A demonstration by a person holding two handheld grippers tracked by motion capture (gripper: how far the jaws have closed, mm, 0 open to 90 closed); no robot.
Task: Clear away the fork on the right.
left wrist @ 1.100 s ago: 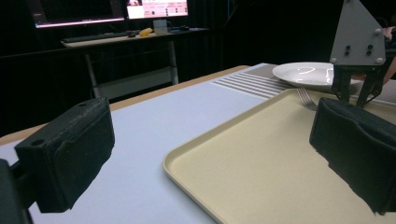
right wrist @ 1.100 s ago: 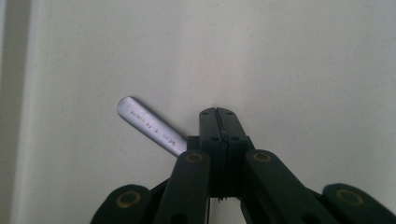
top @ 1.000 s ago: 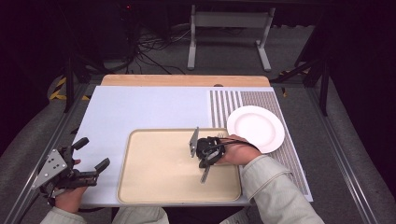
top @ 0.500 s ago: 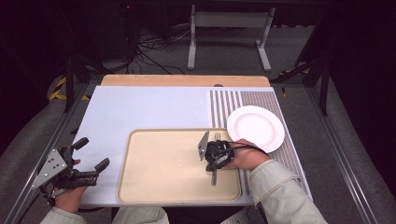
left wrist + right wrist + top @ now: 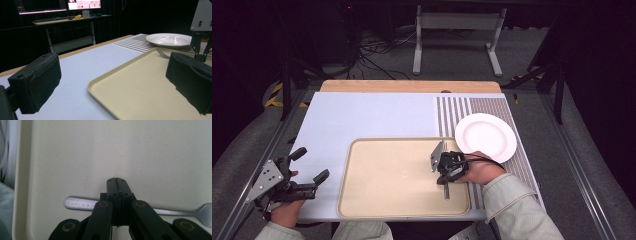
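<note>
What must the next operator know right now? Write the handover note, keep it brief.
Left claw: open, holding nothing, at the table's near left corner beside the tray.
Right claw: shut, down over the fork handle; I cannot tell whether it grips it.
Fork: over the tray's right part.
Plate: bare, on the striped mat right of the tray.
Left, probably: confirm the grip, then place the fork.
</note>
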